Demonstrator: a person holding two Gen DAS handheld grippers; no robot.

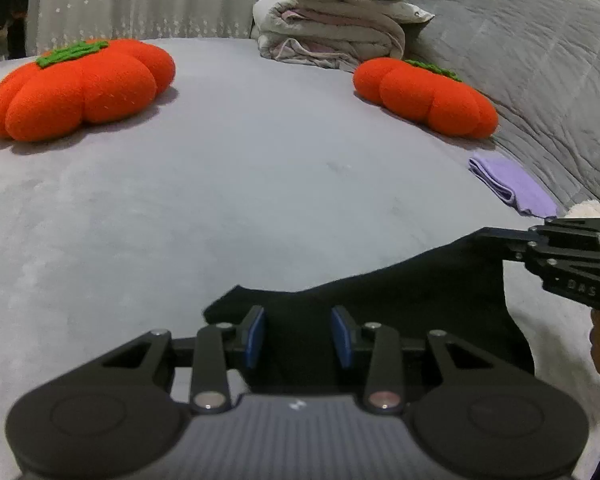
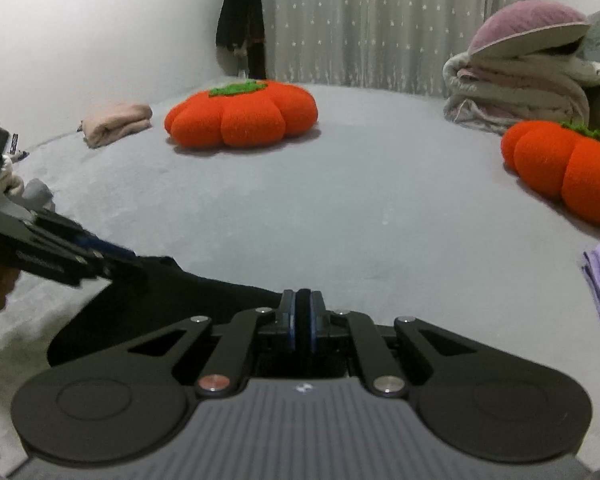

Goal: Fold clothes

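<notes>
Gripping the black cloth garment, spread on the near grey bed, the right gripper is clamped on its edge; the left gripper is half-open astride the fabric, unpinched. Uneven lifting risks a skewed fold or slip.

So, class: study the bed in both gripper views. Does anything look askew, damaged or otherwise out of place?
Nothing damaged or spilled. The black garment lies unfolded, its far edge wavy, on the grey bed. That fits a fold under way: the right gripper is shut on its edge, the left gripper open over it. The purple cloth is already folded.
</notes>
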